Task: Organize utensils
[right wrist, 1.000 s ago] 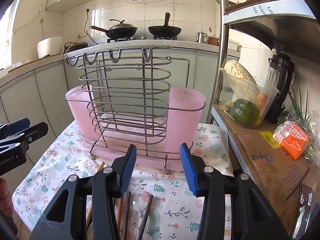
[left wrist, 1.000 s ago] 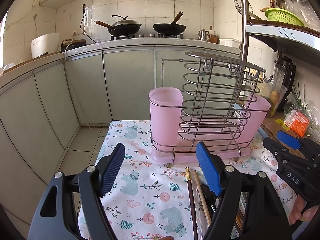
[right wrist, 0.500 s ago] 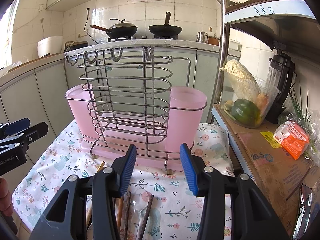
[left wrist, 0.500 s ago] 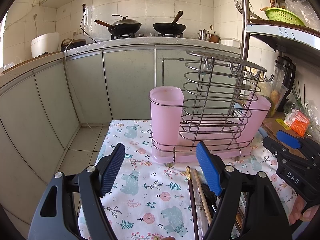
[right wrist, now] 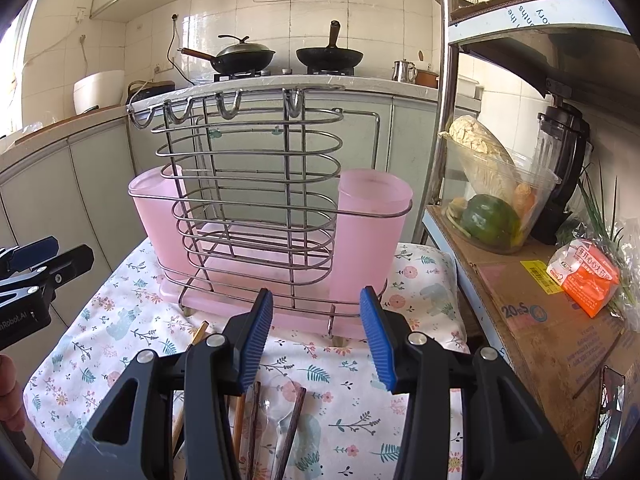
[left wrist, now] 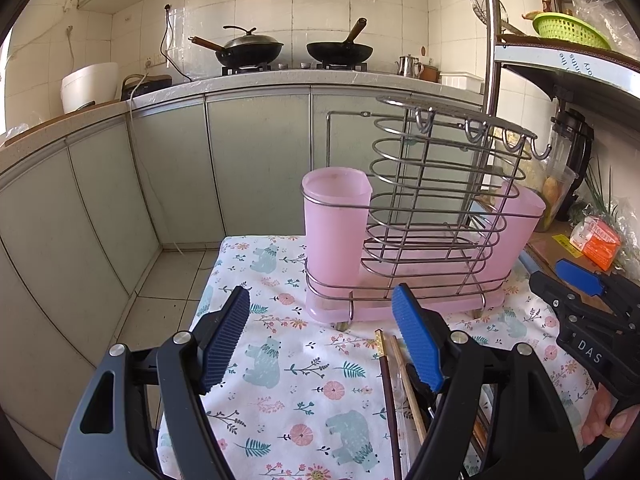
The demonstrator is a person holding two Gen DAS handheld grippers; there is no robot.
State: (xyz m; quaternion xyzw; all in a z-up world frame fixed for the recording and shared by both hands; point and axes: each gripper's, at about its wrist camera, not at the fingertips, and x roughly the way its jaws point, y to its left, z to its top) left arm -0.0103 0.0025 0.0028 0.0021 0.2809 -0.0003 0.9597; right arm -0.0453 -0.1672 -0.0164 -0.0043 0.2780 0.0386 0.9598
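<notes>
A wire utensil rack (left wrist: 432, 216) with two pink cups (left wrist: 334, 224) and a pink drip tray stands on a floral cloth; it also shows in the right wrist view (right wrist: 256, 208). Chopsticks (left wrist: 404, 376) and a clear plastic spoon (right wrist: 276, 412) lie on the cloth in front of the rack. My left gripper (left wrist: 320, 340) is open and empty, above the cloth left of the chopsticks. My right gripper (right wrist: 316, 340) is open and empty, above the utensils. Each gripper shows at the edge of the other's view.
The cloth-covered table (left wrist: 280, 360) is small, with floor (left wrist: 168, 280) beyond its left edge. A cardboard box (right wrist: 532, 320) and shelf post (right wrist: 444, 80) stand to the right, with a bowl of vegetables (right wrist: 488, 204), a blender (right wrist: 560, 168) and an orange packet (right wrist: 584, 276). Kitchen cabinets are behind.
Both grippers have shifted very slightly; the rack appears marginally displaced in view. Nothing was taken hold of or let go.
</notes>
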